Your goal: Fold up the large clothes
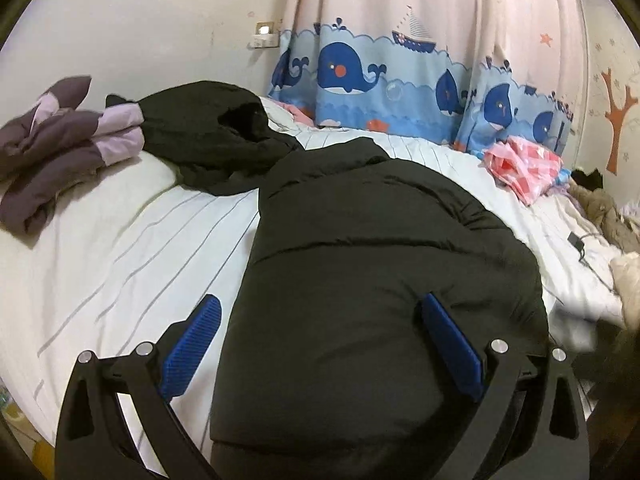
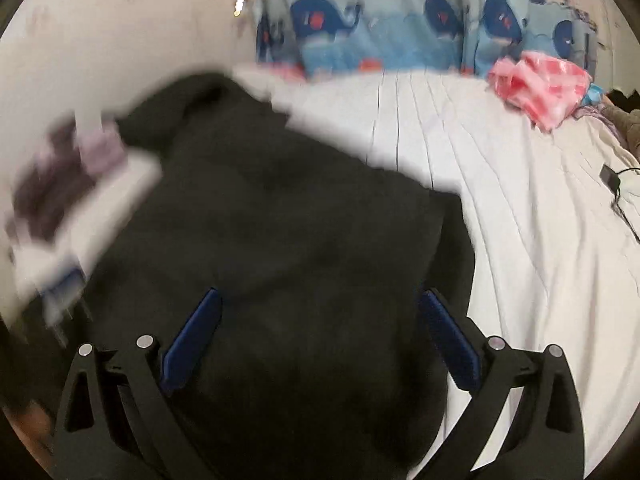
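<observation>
A large black puffer jacket (image 1: 372, 264) lies partly folded on the white striped bed (image 1: 132, 248), its hood (image 1: 216, 132) stretched toward the far left. My left gripper (image 1: 320, 312) stands open over the jacket's near end, its left blue pad (image 1: 196, 344) above the sheet and its right pad on the black fabric. In the right wrist view, which is motion-blurred, the same jacket (image 2: 288, 232) fills the middle, and my right gripper (image 2: 320, 308) is open with black fabric spread under and between its blue fingers (image 2: 448, 340).
A folded purple and lilac jacket (image 1: 60, 140) lies at the bed's far left. Pink checked cloth (image 1: 524, 168) sits at the back right, in front of a whale-print curtain (image 1: 400, 68). More clothes (image 1: 608, 216) and a black cable (image 1: 580, 244) lie at the right edge.
</observation>
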{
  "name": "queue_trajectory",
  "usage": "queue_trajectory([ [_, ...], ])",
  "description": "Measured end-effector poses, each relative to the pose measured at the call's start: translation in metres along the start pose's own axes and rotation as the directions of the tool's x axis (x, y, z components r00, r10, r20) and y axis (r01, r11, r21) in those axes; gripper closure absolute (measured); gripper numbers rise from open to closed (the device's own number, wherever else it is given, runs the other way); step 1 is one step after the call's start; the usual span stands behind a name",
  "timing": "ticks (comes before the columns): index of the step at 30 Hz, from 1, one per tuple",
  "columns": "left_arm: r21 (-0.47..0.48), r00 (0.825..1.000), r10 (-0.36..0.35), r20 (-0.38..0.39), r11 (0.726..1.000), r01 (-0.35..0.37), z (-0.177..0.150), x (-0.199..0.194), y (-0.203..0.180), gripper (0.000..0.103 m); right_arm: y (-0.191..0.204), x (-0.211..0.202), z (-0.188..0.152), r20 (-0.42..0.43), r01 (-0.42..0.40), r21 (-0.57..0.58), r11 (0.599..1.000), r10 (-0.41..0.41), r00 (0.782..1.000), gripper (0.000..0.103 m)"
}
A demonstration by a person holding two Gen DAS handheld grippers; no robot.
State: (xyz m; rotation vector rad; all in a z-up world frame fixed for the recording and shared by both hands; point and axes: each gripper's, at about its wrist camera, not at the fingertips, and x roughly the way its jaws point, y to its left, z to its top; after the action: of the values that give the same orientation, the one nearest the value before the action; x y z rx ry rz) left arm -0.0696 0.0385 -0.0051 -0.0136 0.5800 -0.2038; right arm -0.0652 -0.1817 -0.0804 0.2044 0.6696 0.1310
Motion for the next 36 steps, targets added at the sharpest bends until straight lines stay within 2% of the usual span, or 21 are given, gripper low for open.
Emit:
queue_trajectory([
  [1,0.008,1.000,0.002,-0.014,1.000,-0.002,-0.001,0.001,-0.001,0.007,-0.007,0.006,-0.009,-0.027,-0.040,0.057,0.998,0.042,0.999,0.007],
  [2,0.022,1.000,0.004,-0.025,1.000,-0.004,-0.001,0.002,-0.002,0.007,-0.013,0.004,-0.007,-0.047,-0.047,0.108,0.993,0.052,0.998,0.007],
  [3,0.032,1.000,0.007,-0.027,0.999,-0.006,-0.001,0.001,-0.003,0.007,-0.011,-0.005,-0.004,-0.030,-0.028,0.102,0.994,0.031,0.999,0.007],
  [4,0.036,1.000,0.015,-0.020,0.999,-0.014,-0.002,-0.002,-0.003,0.007,-0.007,-0.020,-0.003,0.024,-0.013,0.077,0.997,0.011,1.000,0.007],
  [7,0.019,1.000,0.008,-0.018,1.000,-0.007,-0.003,-0.009,0.001,0.007,0.007,-0.051,-0.018,0.103,-0.021,0.022,1.000,0.019,0.994,0.007],
  [9,0.011,1.000,0.007,-0.020,1.000,-0.007,-0.003,-0.014,0.003,0.007,0.018,-0.041,-0.038,0.036,0.012,-0.031,0.999,-0.011,0.999,0.007],
  [11,0.009,1.000,0.015,-0.023,1.000,-0.015,-0.004,-0.021,0.003,0.007,0.020,-0.026,-0.054,-0.030,0.014,-0.022,1.000,-0.015,0.999,0.007],
  [19,0.053,0.999,0.039,-0.023,0.998,-0.037,-0.010,-0.066,0.001,0.007,0.024,-0.030,-0.053,-0.010,0.021,-0.004,1.000,-0.021,1.000,0.007],
  [24,0.079,0.999,0.041,-0.027,0.996,-0.039,-0.010,-0.085,0.001,0.007,0.023,-0.039,-0.062,-0.015,0.023,0.069,0.997,-0.022,1.000,0.007],
  [28,0.082,0.999,0.041,-0.029,0.996,-0.038,-0.011,-0.097,0.002,0.007,0.024,-0.067,-0.067,0.099,0.003,0.061,0.998,-0.009,0.995,0.007],
  [31,0.097,0.998,0.046,-0.040,0.994,-0.042,-0.012,-0.103,0.000,0.007,0.026,-0.088,-0.070,0.179,0.032,0.054,0.998,-0.041,0.983,0.007],
  [34,0.100,0.998,0.048,-0.045,0.994,-0.043,-0.012,-0.109,-0.001,0.007,0.028,-0.106,-0.072,0.220,0.069,0.059,0.996,-0.081,0.972,0.007],
  [36,0.103,0.997,0.046,-0.056,0.994,-0.040,-0.012,-0.111,-0.003,0.007,0.027,-0.115,-0.070,0.216,0.083,0.070,0.994,-0.097,0.972,0.007],
])
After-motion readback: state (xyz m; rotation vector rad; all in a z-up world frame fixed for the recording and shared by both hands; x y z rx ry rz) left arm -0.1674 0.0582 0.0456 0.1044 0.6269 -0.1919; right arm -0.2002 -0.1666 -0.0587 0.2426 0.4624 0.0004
